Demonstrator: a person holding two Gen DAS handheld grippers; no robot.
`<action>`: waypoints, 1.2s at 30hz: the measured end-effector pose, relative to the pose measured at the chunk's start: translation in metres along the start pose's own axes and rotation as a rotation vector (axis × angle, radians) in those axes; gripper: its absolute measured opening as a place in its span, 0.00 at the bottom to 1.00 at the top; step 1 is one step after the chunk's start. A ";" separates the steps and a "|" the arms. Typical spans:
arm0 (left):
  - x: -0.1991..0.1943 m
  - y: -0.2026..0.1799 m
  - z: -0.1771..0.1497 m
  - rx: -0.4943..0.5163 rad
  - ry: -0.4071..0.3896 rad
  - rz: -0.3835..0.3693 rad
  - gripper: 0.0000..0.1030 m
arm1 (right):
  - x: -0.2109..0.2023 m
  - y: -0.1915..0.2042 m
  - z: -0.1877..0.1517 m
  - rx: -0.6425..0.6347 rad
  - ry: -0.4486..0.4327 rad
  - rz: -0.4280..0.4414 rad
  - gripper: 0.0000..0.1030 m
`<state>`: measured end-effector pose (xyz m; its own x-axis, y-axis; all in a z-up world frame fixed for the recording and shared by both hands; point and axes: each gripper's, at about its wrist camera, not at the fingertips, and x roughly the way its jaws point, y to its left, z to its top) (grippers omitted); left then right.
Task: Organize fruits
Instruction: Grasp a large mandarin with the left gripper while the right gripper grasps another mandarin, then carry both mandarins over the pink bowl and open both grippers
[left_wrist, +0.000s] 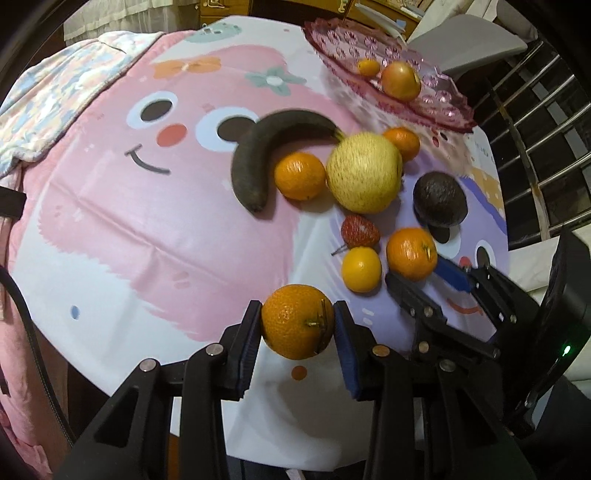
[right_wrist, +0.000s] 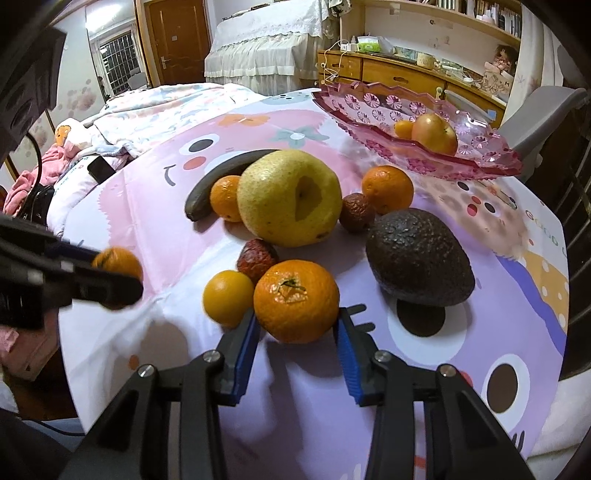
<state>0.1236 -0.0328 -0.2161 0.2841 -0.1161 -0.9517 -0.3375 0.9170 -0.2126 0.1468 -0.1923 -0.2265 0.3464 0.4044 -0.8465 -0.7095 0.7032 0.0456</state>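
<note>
Clamping one mandarin (left_wrist: 297, 321), left gripper (left_wrist: 297, 325) holds it just clear of the worktop (left_wrist: 147, 236). Right gripper (right_wrist: 297, 328) pinches a second mandarin (right_wrist: 296, 300) resting on the worktop. Next: probably carry both to the pink tray (right_wrist: 491, 162) at 1 o'clock, which contains an apple (right_wrist: 434, 133) and small citrus (right_wrist: 403, 129).

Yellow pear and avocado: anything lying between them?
In the right wrist view a small brown wrinkled fruit lies between yellow pear and avocado.
</note>
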 end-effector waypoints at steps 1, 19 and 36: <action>-0.003 0.001 0.002 0.002 -0.004 0.001 0.36 | -0.002 0.001 0.000 0.000 0.004 0.000 0.40; -0.059 0.006 0.089 0.148 -0.073 -0.051 0.36 | -0.052 0.006 0.060 0.128 -0.066 -0.128 0.40; -0.039 -0.020 0.218 0.420 -0.070 -0.135 0.36 | -0.033 -0.009 0.125 0.314 -0.091 -0.297 0.40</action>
<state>0.3149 0.0366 -0.1260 0.3659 -0.2320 -0.9013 0.0964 0.9727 -0.2113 0.2181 -0.1388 -0.1329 0.5696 0.1974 -0.7979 -0.3549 0.9346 -0.0222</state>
